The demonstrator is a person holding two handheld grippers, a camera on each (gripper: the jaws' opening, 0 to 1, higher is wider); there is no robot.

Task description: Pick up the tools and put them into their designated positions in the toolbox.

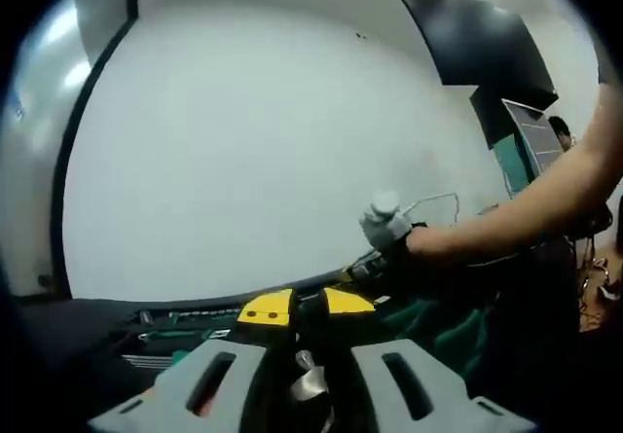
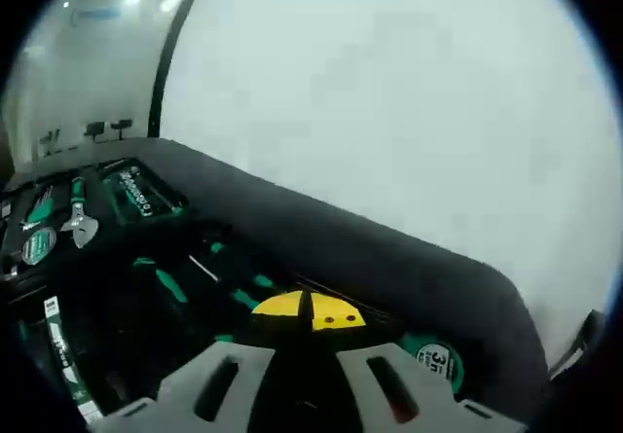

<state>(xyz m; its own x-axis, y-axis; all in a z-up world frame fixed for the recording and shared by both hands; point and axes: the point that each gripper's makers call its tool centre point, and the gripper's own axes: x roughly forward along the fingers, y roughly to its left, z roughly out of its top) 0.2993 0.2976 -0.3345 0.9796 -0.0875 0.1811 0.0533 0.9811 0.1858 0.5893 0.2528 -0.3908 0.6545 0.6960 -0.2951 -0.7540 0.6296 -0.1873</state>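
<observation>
A white wall [image 1: 253, 141] fills both views above the black toolbox [image 2: 292, 238]. In the right gripper view the toolbox spreads from 9 to 5 o'clock, with pliers [image 2: 78, 221] at 9 and a tape measure [image 2: 435, 360] at 5. The right gripper [image 2: 304, 355] stands open, its jaws apart. In the left gripper view a person's arm [image 1: 545, 209] reaches in from 3 o'clock. The left gripper [image 1: 310, 379] grips a shiny metal tool [image 1: 310, 382].

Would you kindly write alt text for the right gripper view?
The right gripper hangs over an open black toolbox, its jaws framing a yellow-handled tool. Green-handled tools and a wrench lie in the tray; a white wall rises behind.
</observation>
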